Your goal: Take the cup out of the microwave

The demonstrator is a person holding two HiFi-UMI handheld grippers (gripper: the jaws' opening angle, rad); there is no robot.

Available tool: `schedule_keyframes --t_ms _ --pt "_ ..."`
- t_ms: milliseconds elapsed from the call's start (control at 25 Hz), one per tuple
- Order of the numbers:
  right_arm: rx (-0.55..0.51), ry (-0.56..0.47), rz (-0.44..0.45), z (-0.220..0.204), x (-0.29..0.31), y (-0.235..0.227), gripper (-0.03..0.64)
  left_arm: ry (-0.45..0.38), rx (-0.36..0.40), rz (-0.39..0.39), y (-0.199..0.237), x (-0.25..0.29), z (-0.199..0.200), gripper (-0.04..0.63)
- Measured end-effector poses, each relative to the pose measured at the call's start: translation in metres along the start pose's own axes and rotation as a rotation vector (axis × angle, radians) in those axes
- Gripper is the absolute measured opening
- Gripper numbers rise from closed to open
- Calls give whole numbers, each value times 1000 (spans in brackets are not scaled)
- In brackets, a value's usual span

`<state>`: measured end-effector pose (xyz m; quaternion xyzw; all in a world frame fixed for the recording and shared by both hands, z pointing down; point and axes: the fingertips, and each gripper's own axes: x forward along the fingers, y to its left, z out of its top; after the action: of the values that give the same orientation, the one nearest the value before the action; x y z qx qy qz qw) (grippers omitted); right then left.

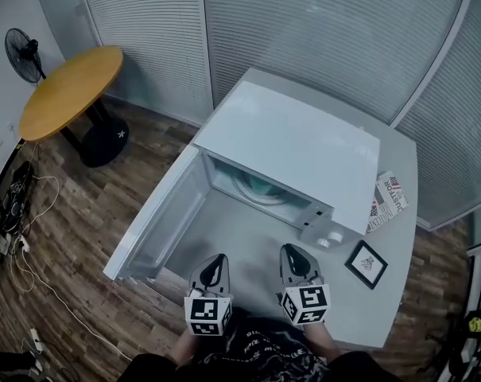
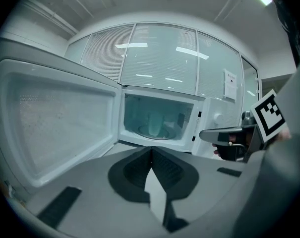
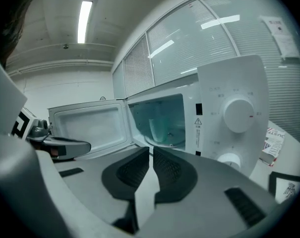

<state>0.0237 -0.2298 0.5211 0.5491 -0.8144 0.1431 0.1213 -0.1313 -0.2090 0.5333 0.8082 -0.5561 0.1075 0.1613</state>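
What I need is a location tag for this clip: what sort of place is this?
Most likely an office or meeting room, not a home kitchen: blind-covered glass partition walls, a round wooden table with a pedestal fan beside it, and the microwave sitting on a plain grey table.

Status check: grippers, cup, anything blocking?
Left gripper and right gripper shut, empty, outside microwave. Cup upright inside on turntable. Door open, nothing blocking.

Warning-triangle label (image 3: 198, 121) on microwave control panel (image 3: 214, 90); booklet (image 1: 387, 200), wall notice (image 3: 283, 36) print illegible.
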Motion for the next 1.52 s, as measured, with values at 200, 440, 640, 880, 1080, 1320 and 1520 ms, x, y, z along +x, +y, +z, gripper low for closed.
schedule_keyframes --t_ms 200,440,640,880,1080,1320,1520 --pt "18 -12 7 12 23 4 117 -8 12 -20 12 5 4 8" --pt "38 -15 15 21 46 8 196 -3 -3 -24 26 5 6 8" --pt "51 -13 6 29 67 9 266 -2 -3 -27 36 6 6 7" --pt "42 -20 -38 38 83 7 325 1 -4 -16 47 1 5 7" --pt "37 -20 -59 43 99 4 356 7 -1 -14 51 0 4 6" --pt "53 -23 -104 52 117 -9 384 13 7 -8 55 0 3 6" --pt "29 -1 -102 54 134 -12 394 32 2 15 62 -1 -2 7"
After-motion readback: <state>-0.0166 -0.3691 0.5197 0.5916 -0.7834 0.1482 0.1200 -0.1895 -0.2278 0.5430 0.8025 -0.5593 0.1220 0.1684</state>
